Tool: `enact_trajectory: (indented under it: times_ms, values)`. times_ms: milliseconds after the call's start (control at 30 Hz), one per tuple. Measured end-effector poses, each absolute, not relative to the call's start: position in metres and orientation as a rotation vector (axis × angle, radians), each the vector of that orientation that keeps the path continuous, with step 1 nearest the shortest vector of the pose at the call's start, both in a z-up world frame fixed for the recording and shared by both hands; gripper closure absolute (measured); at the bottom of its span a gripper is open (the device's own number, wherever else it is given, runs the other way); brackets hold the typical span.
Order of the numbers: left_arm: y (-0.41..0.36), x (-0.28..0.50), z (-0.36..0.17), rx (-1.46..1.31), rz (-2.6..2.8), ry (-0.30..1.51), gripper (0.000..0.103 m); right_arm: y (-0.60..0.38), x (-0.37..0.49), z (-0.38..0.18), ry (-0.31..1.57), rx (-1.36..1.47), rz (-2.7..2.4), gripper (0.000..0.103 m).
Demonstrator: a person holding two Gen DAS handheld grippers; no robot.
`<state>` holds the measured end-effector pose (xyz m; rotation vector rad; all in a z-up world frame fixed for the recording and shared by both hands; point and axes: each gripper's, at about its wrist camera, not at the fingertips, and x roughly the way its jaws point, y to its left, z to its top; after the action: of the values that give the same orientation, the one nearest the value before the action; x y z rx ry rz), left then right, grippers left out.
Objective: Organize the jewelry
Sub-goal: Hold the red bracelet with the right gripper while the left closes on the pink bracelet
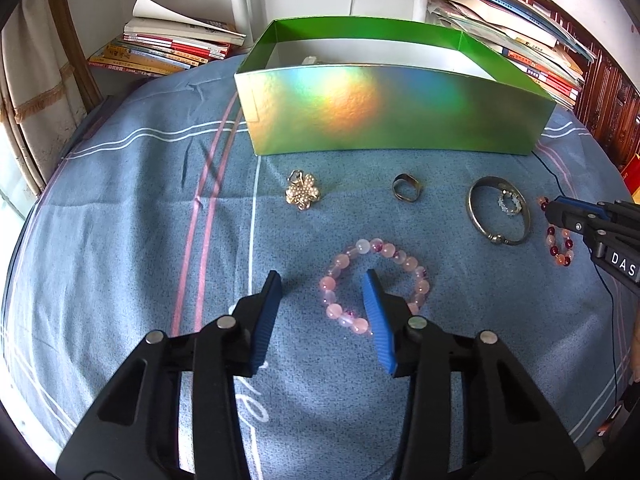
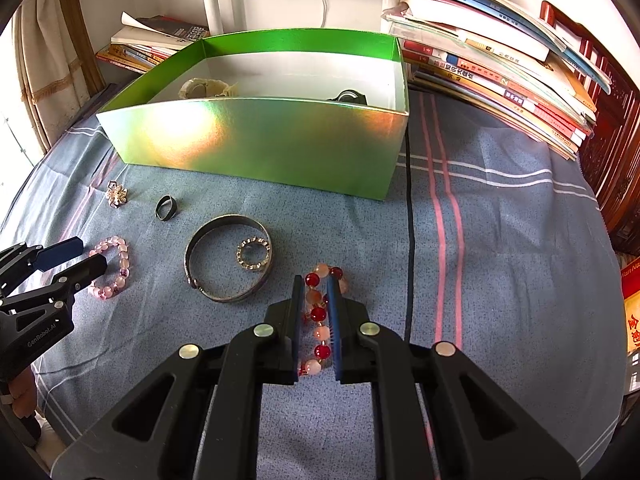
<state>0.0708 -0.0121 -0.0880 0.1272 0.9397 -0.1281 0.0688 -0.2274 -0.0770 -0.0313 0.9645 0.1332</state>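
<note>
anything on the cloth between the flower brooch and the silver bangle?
Yes: a dark metal ring lies between the flower brooch and the silver bangle, apart from both. Clearest in the left wrist view.

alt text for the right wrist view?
The right claw is shut on a red-and-peach bead bracelet on a blue striped cloth. A silver bangle lies left; a green box sits behind.
</note>
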Motion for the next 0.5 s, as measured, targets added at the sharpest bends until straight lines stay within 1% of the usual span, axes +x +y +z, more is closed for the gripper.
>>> enact_trajectory:
  times_ms: [67, 100, 133, 167, 300, 400, 500]
  values:
    - [-0.0112, 0.0708, -0.0881, 0.127, -0.117, 0.94, 0.056, -0.2273, 0.0693, -0.0771, 0.963, -0.031, 0.133, 0.091]
    - [-0.0099, 0.0712, -0.0883, 0.129, -0.106, 0.939, 0.051, -0.227, 0.0689, -0.0771, 0.963, -0.033, 0.133, 0.091]
    - [-0.0092, 0.0716, -0.0885, 0.129, -0.099, 0.938, 0.048, -0.2264, 0.0688, -0.0772, 0.962, -0.035, 0.131, 0.091]
    - [-0.0085, 0.0717, -0.0887, 0.127, -0.099, 0.938, 0.048, -0.2259, 0.069, -0.0773, 0.962, -0.036, 0.131, 0.091]
    - [-0.0091, 0.0715, -0.0881, 0.136, -0.099, 0.934, 0.049, -0.225, 0.0691, -0.0772, 0.963, -0.036, 0.131, 0.091]
    - [-0.0096, 0.0714, -0.0879, 0.135, -0.105, 0.933, 0.051, -0.2237, 0.069, -0.0775, 0.963, -0.037, 0.134, 0.091]
    - [-0.0106, 0.0709, -0.0877, 0.131, -0.115, 0.935, 0.056, -0.2224, 0.0691, -0.0776, 0.964, -0.037, 0.142, 0.091]
